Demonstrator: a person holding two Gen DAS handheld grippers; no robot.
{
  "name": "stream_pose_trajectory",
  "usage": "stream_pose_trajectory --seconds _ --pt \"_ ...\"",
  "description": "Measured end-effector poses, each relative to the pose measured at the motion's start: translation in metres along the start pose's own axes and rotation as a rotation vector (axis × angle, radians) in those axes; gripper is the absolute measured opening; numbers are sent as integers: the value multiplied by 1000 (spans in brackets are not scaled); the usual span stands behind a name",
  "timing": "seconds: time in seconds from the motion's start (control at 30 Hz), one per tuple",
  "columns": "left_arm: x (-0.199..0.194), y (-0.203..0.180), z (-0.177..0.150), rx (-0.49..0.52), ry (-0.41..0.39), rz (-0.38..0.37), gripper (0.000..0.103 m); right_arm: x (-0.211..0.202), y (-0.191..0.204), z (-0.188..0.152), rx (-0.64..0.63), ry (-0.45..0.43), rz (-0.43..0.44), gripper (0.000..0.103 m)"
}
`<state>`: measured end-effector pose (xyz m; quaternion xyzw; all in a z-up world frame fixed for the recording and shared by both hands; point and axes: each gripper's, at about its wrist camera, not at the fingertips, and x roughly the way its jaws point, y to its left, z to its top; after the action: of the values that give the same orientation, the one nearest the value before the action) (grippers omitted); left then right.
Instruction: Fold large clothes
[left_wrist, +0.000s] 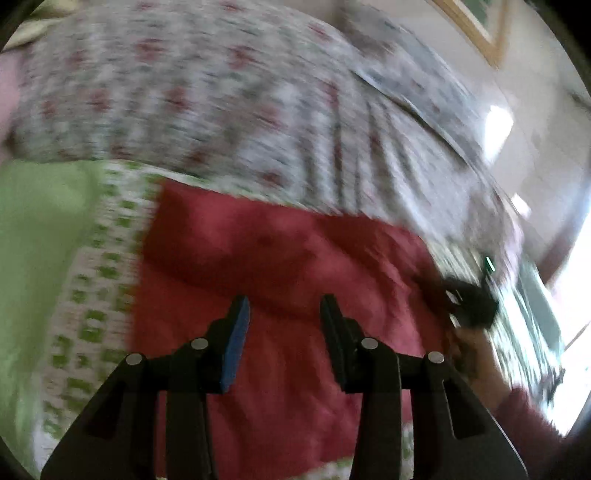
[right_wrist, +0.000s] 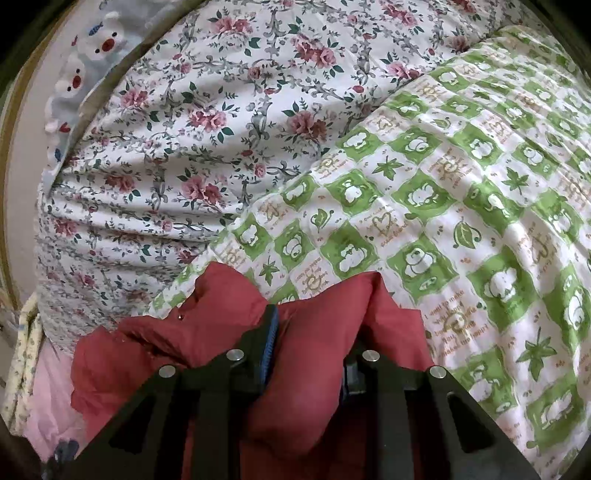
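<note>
So the red garment (left_wrist: 280, 258) is spread on the green-checked bedsheet (right_wrist: 461, 206), with the rose-print quilt (right_wrist: 207, 122) bunched up behind it. It lies right under and ahead of the left gripper (left_wrist: 284, 314), whose jaws are spread with nothing between them, hovering above the cloth. The right gripper (right_wrist: 310, 332) is clamped on a bunched fold of it, so right's got the fabric already.

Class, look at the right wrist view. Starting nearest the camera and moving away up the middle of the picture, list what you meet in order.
right gripper → red garment bunched between its fingers → green-and-white checked quilt → rose-print floral bedding.
</note>
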<state>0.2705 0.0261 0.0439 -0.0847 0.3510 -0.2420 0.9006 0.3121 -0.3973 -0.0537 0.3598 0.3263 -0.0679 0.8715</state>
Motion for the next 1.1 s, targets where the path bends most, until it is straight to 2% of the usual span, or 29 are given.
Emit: stream_pose_trajectory --seconds 0.07,0.13,0.23,0.3,0.33,0.4,0.47,0.53,0.6,0.67,0.77,0.9,1.0,1.1 --pt "13 -22 -13 44 37 -45 38 3 -1 2 8 13 6 27" --pt "25 -37 -24 81 68 -37 39 4 -4 6 34 29 27 28" --pt "60 -47 -35 136 140 131 40 2 -6 11 73 67 72 36" --pt "81 -42 -35 141 177 209 40 -11 -6 15 96 82 140 46" --pt "84 -39 -35 141 176 221 40 -19 -4 15 97 77 173 53" --pt "91 -35 -34 137 161 240 40 -46 5 13 67 42 228 74" --pt "95 -32 -30 130 152 252 40 -74 19 4 -19 -8 241 75" --pt "100 -30 -27 119 147 259 40 -91 43 -10 -165 -19 222 76" --pt "103 -31 -27 118 143 266 40 -92 71 -30 -348 23 177 76" --pt "105 -30 -26 116 142 270 40 -76 102 -55 -554 107 123 75" --pt "109 -32 -24 113 148 269 40 -47 122 -79 -728 169 21 75" --pt "116 -23 -19 79 167 244 40 -6 118 -82 -760 201 -116 74" --pt "102 -6 -7 -46 146 192 39 11 104 -65 -673 203 -127 78" --pt "96 8 1 -57 117 247 39 19 90 -47 -573 190 -114 78"
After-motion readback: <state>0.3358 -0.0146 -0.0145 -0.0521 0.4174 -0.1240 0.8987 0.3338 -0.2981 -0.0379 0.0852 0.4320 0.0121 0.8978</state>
